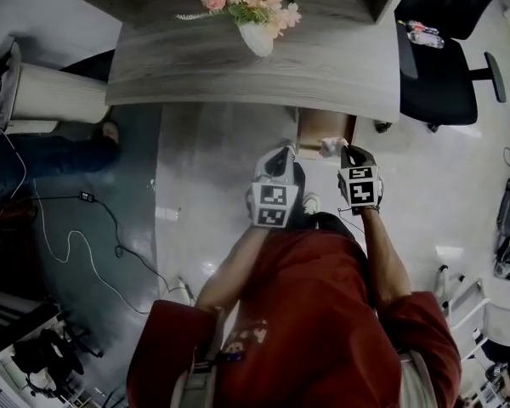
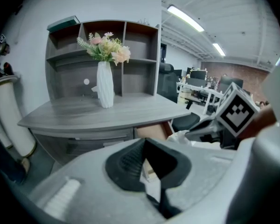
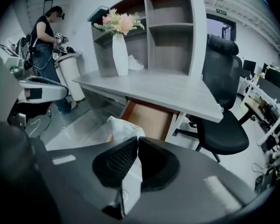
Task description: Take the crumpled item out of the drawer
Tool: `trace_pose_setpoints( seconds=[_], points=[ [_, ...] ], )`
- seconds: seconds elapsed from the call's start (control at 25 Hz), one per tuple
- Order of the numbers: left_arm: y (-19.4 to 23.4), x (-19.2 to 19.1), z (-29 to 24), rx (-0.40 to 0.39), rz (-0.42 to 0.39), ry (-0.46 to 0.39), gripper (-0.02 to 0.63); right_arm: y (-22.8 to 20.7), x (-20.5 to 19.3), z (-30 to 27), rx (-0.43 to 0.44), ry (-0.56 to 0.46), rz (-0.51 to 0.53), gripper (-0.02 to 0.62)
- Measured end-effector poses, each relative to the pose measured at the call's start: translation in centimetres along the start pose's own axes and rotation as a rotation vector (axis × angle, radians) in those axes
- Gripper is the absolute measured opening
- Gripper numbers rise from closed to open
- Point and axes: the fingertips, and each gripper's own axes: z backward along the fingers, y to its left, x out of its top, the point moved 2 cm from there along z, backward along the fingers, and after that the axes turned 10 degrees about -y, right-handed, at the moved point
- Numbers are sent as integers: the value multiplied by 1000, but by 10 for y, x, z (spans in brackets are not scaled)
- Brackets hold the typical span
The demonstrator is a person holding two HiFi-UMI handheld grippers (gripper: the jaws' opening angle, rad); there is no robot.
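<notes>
Crumpled white plastic item (image 3: pixel 123 127) is pinched in our right gripper (image 3: pixel 136 141), whose jaws are closed tight on its near edge. It bunches out past the tips toward 11 o'clock, in front of the open brown wooden drawer (image 3: pixel 149 118) under the grey table (image 3: pixel 168 90), and looks clear of it. Our left gripper (image 2: pixel 144 146), at 9 o'clock of the right, has its jaws together on nothing we can make out. We count 1 crumpled item, 1 open drawer, 2 grippers.

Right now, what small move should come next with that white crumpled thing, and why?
Probably draw the right gripper back from the desk: its jaws are shut on the crumpled plastic, which hangs by the open drawer's front, so pulling away would carry it clear.
</notes>
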Motion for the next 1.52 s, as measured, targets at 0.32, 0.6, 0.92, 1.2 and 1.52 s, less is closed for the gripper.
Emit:
trace_pose_setpoints(
  seconds=[0.32,0.6,0.92,1.2,1.52],
  points=[
    [-28,28,25,-10,-10,-59,-3,-2,18,68,-31,-73,-105,6],
    [-30,40,51,16,4,-84,-3,-7,32,115,-78,-148,-120,6],
    [-40,36,68,3,-17,-92,-3,-6,30,138,-112,-205,-136,6],
    [-49,35,69,-16,-28,-90,-3,-8,28,148,-122,-217,-145,6],
    [-53,40,67,-33,-36,-98,-3,-10,32,149,-139,-243,-154,6]
  ],
)
